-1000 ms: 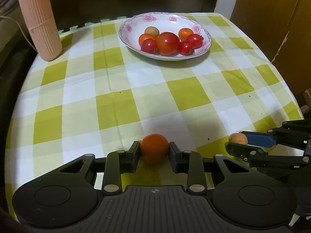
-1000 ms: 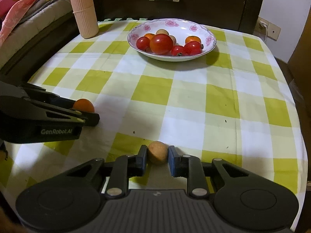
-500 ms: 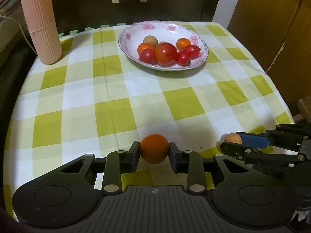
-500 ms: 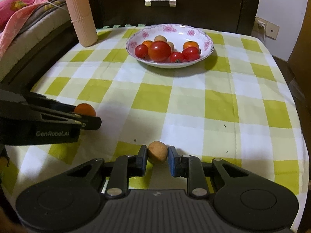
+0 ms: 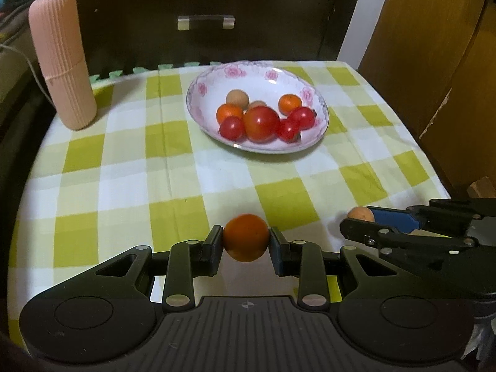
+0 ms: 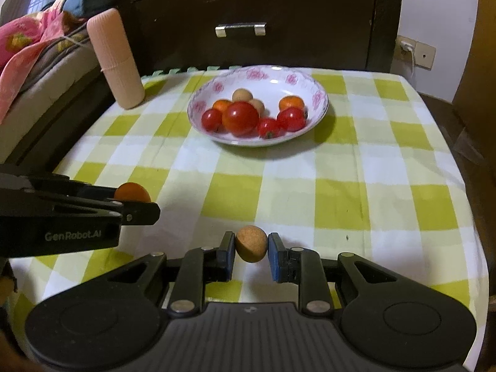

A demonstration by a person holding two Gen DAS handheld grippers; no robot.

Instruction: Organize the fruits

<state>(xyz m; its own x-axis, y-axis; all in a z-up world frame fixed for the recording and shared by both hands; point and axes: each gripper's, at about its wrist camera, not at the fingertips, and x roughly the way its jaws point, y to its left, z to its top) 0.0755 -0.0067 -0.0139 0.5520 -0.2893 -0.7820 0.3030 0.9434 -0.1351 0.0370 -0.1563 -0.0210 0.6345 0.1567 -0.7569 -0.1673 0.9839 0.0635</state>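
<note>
Left gripper (image 5: 246,243): clamped on an orange fruit (image 5: 246,238), above the checked cloth (image 5: 124,179). Right gripper (image 6: 251,248): clamped on a small tan fruit (image 6: 251,243). Flowered bowl (image 6: 313,82): tomatoes and other fruit, far side.

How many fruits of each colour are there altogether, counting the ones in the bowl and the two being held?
Red: 4, all in the bowl, the biggest in front.
Orange: 3, two in the bowl plus one orange fruit in the left gripper.
Tan-brown: 3, two in the bowl plus one tan fruit in the right gripper.
Total: 10
</note>
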